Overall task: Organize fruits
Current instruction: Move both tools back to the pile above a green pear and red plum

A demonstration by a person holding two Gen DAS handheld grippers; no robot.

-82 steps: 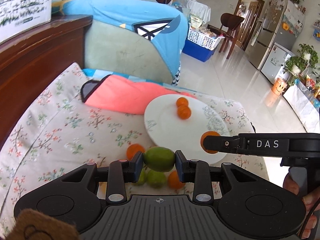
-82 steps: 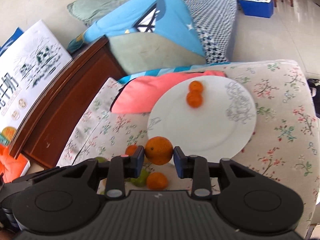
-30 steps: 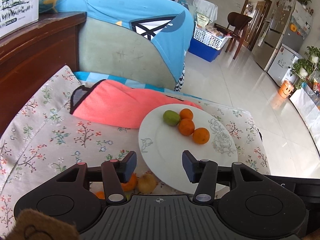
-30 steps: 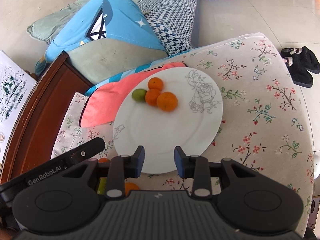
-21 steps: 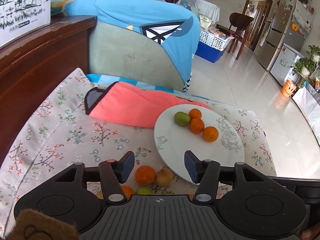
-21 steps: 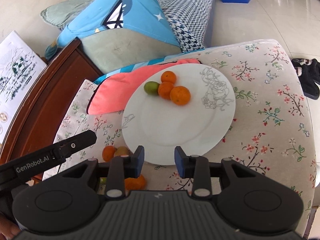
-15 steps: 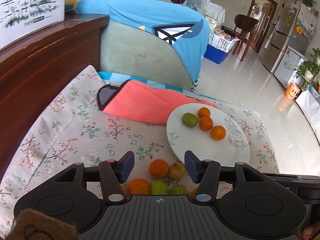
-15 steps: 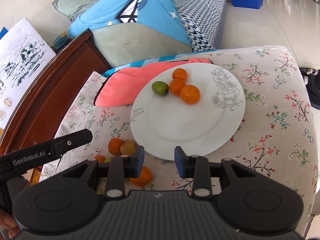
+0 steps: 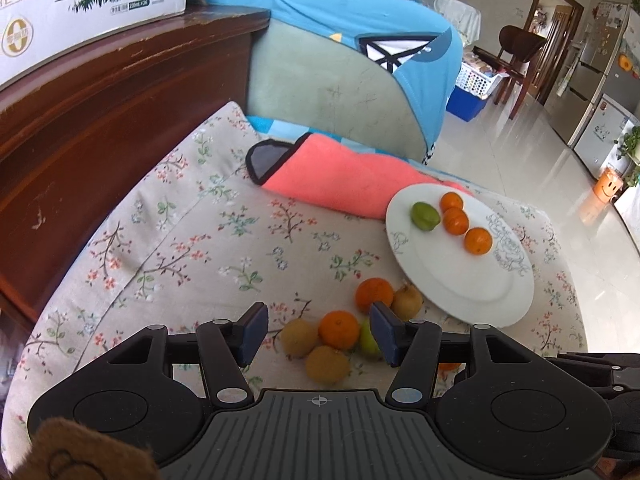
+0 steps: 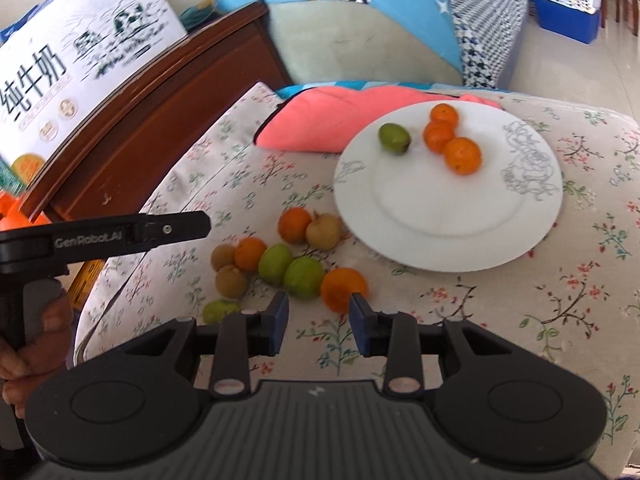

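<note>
A: Nearest the lens, the left tongs (image 9: 315, 330) are standing moderately wide and gripping nothing; the right tongs (image 10: 319, 323) are standing narrower, also bare. Both are hanging over the loose fruit pile (image 10: 280, 264).

B: Noting what's lying there?

A: On the floral cushion (image 9: 192, 248), just short of the plate: smooth oranges, like the one (image 10: 343, 289) sitting just beyond the right tongs, a pair of glossy green fruits (image 10: 304, 277), and several dull, brownish, rough-skinned ones (image 10: 231, 280). All rounded, likely to be rolling on the soft fabric. Roughly ten are waiting.

B: And farther off?

A: The white plate (image 9: 472, 284), glazed, with a grey flower drawing, is carrying four pieces: one green fruit on the plate (image 9: 425, 216) and three oranges in a row (image 9: 456, 221), the green one lying slightly apart from them.

B: So progress?

A: I'm judging it as under halfway; most fruit is still lying off the plate.

B: Beyond that?

A: A coral towel (image 9: 340, 180), plush, is touching the plate's far rim; behind it, a dark wooden frame (image 9: 100, 120) and a milk carton box (image 9: 80, 4).
</note>
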